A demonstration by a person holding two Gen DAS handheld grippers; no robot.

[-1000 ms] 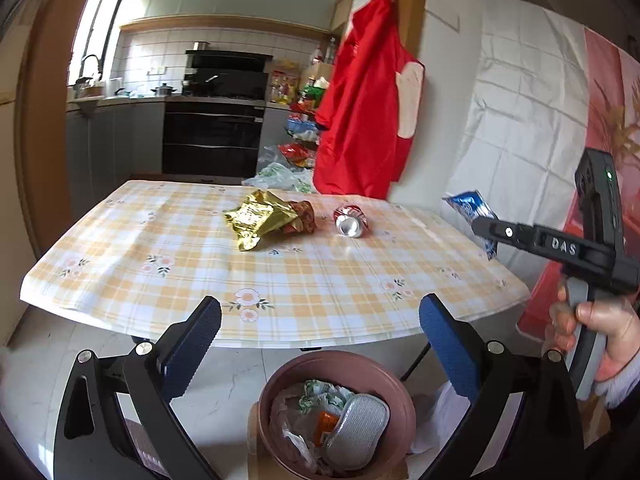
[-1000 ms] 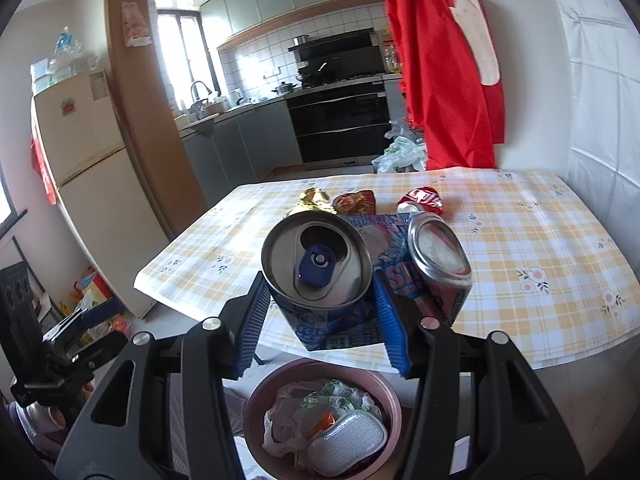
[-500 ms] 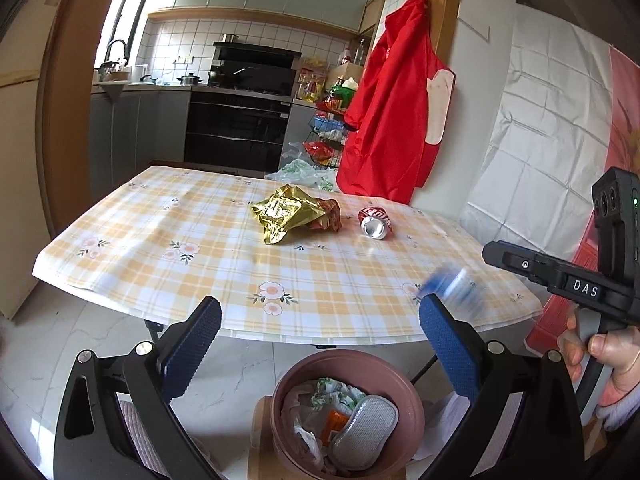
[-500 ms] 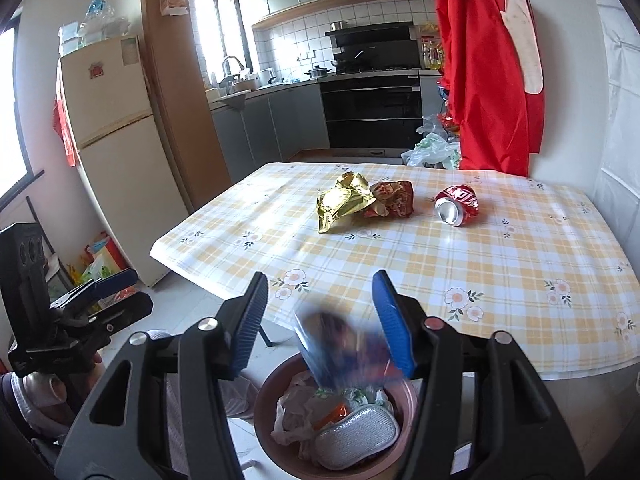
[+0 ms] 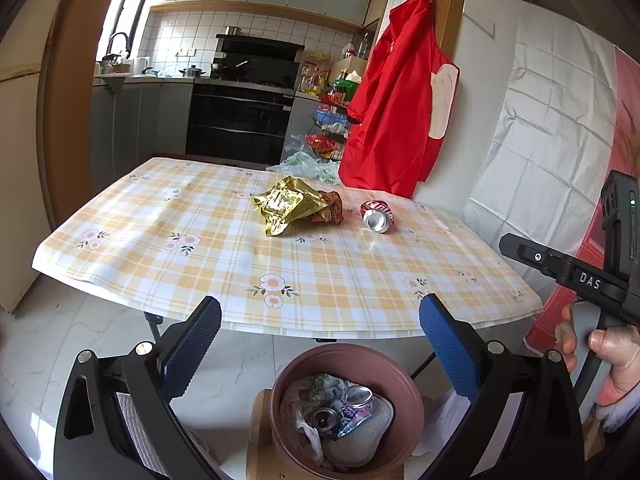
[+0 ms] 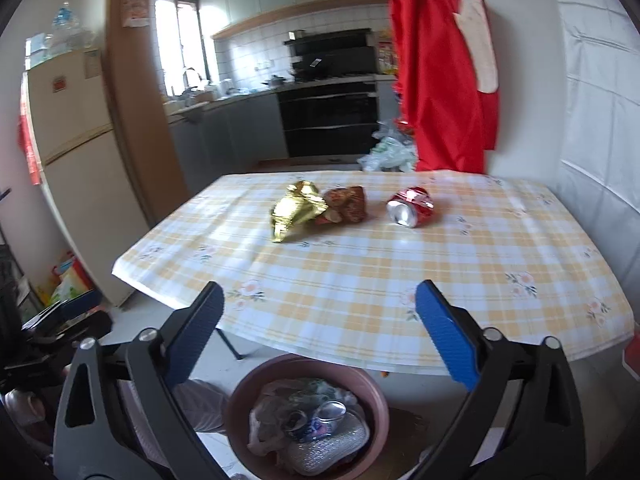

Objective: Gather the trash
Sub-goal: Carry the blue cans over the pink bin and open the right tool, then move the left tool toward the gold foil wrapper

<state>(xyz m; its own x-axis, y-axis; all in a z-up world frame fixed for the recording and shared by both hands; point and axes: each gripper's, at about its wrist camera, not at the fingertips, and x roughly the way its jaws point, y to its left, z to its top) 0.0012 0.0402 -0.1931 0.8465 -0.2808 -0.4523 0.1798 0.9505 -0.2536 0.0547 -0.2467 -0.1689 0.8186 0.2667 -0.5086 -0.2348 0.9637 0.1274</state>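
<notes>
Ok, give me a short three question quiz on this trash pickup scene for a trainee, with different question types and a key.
1. True or false: the right gripper grips a can.
2. Where does the blue crushed can lie? A) on the table B) in the pink bin C) on the floor
3. Fill in: beside the gold foil wrapper and the brown snack bag on the checked tablecloth lies a crushed ___ can.

Key: 1 false, its jaws have just been opening and nothing is between them. 2 B. 3 red.
</notes>
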